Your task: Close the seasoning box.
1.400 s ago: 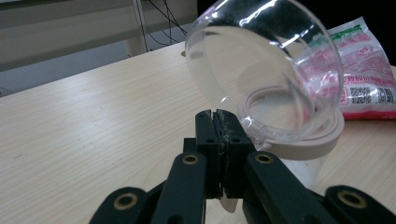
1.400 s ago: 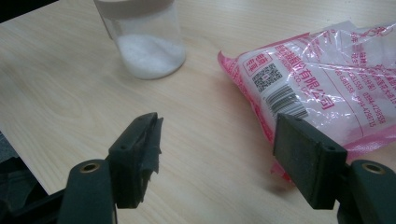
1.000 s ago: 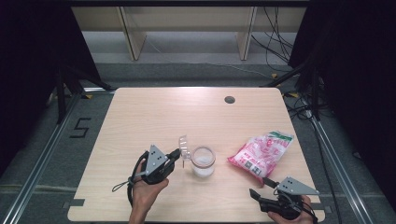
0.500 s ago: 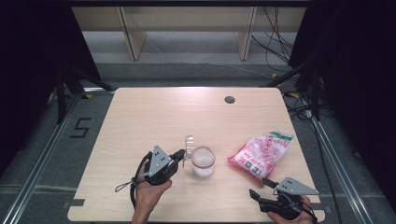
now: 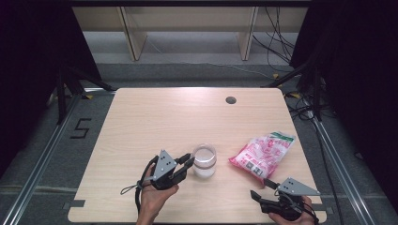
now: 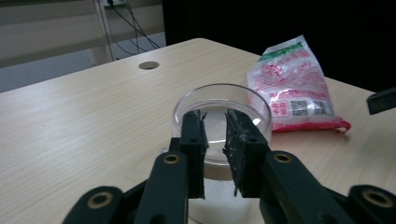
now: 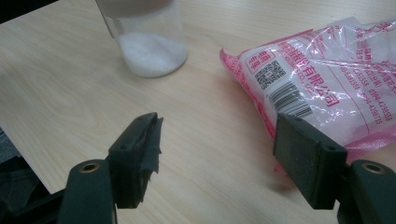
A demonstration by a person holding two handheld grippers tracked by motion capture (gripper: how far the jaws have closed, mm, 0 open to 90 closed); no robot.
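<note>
A clear glass jar (image 5: 204, 160) stood upright near the middle of the wooden table (image 5: 155, 117), toward its near edge, with a layer of white granules at its bottom. The left gripper (image 5: 186, 161) lay just to the jar's left, its tips pointing at the glass. Its jaws had just been opening; in the left gripper view (image 6: 214, 140) a narrow gap showed between them, nothing was held in it, and the jar (image 6: 222, 122) stood right behind the tips, whether touched or not could not be told.

To the right of the jar, well apart from it, a pink and white plastic bag (image 5: 264, 153) lay flat, its green-edged end toward the far right. The right gripper (image 5: 264, 189) rested at the near right corner of the table, its jaws spread wide and empty, just short of the bag's near end. In the right gripper view (image 7: 217, 158) bare tabletop lay between the jaws, the bag (image 7: 322, 79) beyond the right one and the jar (image 7: 147, 42) farther off. A dark round hole (image 5: 230, 100) marked the far side of the table. Nothing stood between the left gripper and the jar.
</note>
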